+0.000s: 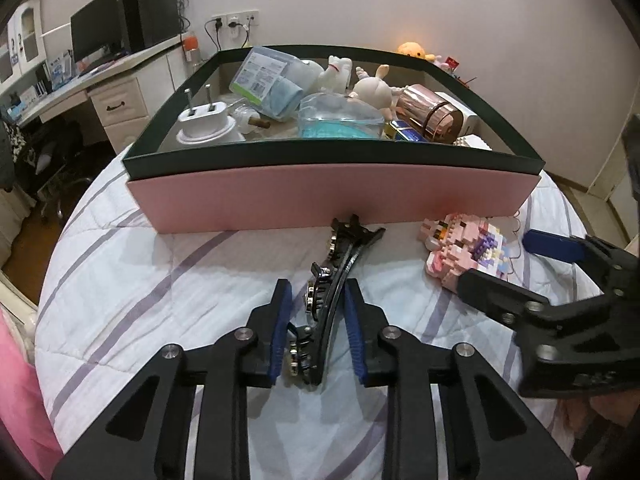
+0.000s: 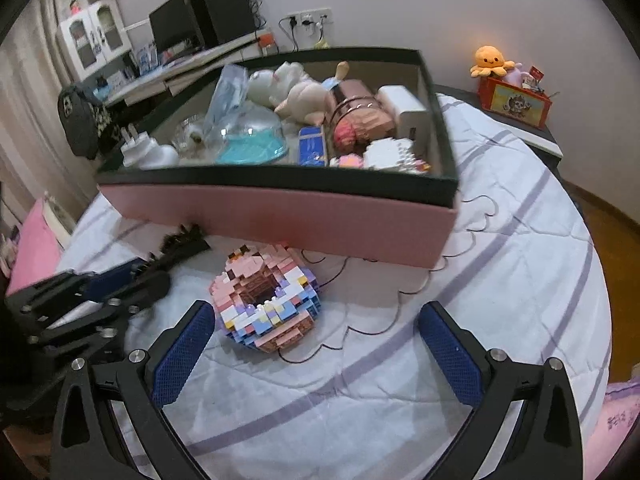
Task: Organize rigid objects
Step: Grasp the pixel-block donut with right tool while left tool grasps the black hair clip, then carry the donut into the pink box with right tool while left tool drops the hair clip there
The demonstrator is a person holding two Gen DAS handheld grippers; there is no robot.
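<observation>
A black hair clip studded with shiny stones lies on the striped quilt, just in front of the pink box. My left gripper is shut on the clip's near half, both blue pads against its sides. To the right sits a pastel brick-built toy, ring-shaped in the right wrist view. My right gripper stands wide open, low over the quilt. The toy is just ahead of it, nearer its left finger, and nothing is held. The box, with a dark green rim, holds several toys, a plug and containers.
The white quilt with purple stripes covers the bed. A desk with a monitor stands at the far left. A red box with an orange plush sits on a stand at the far right. A pink pillow lies at the left edge.
</observation>
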